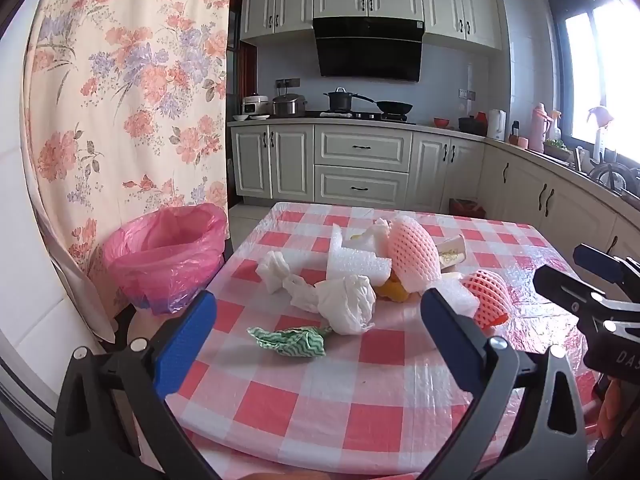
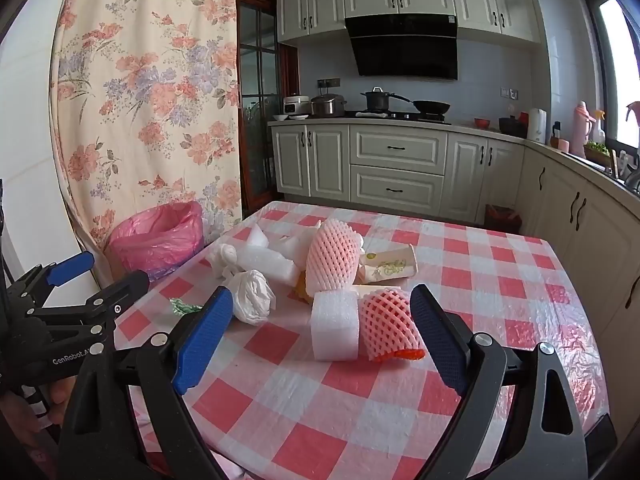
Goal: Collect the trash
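At left we see a floral curtain (image 1: 128, 92) and a pink plastic-lined bin (image 1: 168, 256) beside our bench with its glossy red-and-white checked cloth (image 1: 360, 392). On it lie a crumpled green wrapper (image 1: 290, 342), white tissue wads (image 1: 348, 304), white foam blocks (image 2: 334, 326) and pink foam nets (image 2: 388, 328). Both grippers' fingers, left (image 1: 318, 332) and right (image 2: 320, 334), gape wide, holding nothing.
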Motion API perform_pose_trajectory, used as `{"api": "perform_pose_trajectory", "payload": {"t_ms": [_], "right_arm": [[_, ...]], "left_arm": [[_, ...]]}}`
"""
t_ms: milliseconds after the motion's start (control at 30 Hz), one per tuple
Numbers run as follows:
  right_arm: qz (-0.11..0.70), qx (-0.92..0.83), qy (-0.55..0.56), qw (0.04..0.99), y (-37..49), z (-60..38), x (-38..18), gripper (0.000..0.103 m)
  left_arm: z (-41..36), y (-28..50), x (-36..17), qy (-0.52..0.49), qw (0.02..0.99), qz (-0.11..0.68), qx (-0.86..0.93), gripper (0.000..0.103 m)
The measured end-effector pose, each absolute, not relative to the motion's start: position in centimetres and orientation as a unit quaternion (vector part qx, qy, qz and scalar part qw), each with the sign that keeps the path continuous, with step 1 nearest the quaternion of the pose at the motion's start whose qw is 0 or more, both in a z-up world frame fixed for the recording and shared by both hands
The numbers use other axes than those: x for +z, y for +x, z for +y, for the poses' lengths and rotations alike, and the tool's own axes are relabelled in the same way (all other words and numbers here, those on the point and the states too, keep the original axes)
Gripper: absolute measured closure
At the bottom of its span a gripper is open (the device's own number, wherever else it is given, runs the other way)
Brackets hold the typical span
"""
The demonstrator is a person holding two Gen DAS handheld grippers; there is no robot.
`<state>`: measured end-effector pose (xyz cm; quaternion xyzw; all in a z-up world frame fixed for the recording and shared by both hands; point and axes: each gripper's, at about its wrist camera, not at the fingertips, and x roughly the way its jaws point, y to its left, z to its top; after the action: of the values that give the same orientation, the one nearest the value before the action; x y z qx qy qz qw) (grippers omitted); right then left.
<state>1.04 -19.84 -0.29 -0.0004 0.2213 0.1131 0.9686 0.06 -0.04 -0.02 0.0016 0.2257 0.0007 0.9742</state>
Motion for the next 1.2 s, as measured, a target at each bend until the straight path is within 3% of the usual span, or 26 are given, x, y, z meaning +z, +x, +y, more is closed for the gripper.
{"api": "perform_pose_trajectory", "payload": {"t_ms": [1200], "right_arm": [[0.222,0.113,0.008,0.968,0.99,-20.31,-0.10,0.018]], "left_arm": [[0.27,-0.30,-0.20,0.000,0.975,0.223,0.005,0.004]]}}
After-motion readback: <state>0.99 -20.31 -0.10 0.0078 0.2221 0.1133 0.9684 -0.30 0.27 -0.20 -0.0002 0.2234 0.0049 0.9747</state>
